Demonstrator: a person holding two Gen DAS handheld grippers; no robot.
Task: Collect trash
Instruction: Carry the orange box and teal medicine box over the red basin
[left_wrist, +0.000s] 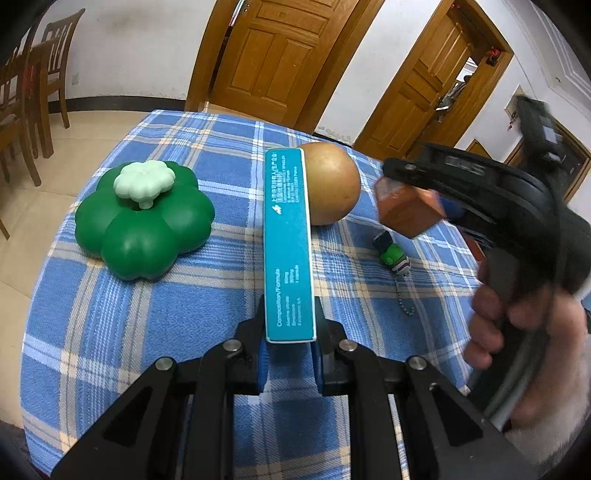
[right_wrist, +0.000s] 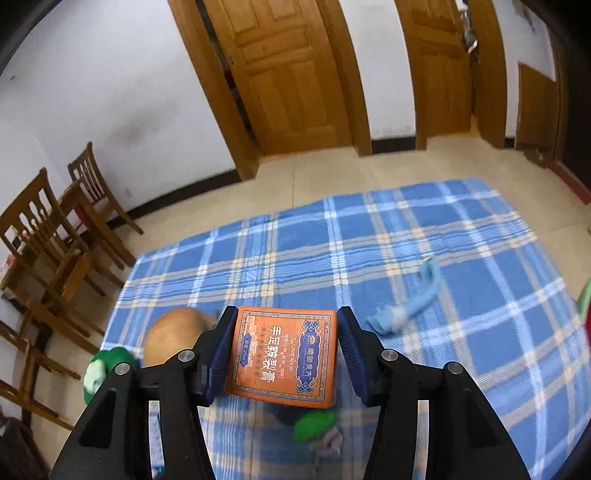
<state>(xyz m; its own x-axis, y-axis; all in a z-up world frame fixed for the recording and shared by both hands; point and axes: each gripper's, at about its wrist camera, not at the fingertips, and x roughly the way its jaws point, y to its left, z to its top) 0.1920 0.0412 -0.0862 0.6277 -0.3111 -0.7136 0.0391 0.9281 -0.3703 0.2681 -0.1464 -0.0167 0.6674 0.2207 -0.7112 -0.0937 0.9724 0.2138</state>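
We see a surface covered in blue plaid cloth (left_wrist: 166, 306), with two wooden panelled doors (left_wrist: 280, 51) and wooden slat-back chairs (right_wrist: 48, 236) behind it on the tiled floor. On the cloth, left side of the left wrist view, sits a dark green clover-shaped plastic container (left_wrist: 147, 225) with a pale green clover knob on its lid. Beside it, further back near the middle, rests a round brown-yellow fruit (left_wrist: 332, 184).

Our left claw (left_wrist: 290, 343) is clamped on the near end of a long teal cardboard box (left_wrist: 288, 243) with white print. The box sticks straight forward above the cloth, and its far end overlaps the fruit in view.

Our right claw (right_wrist: 282, 354) grips a small orange cardboard box (right_wrist: 284, 358) with Chinese lettering between its blue pads, held up off the surface. In the left wrist view the same orange box (left_wrist: 406, 210) hangs in the air to the right of the fruit, with the person's hand (left_wrist: 517, 328) on the handle.

A light blue crumpled cloth piece (right_wrist: 410, 302) lies on the plaid right of the right claw, somewhat blurred. A small green toy keychain with a bead chain (left_wrist: 393, 256) lies on the cloth below the orange box.
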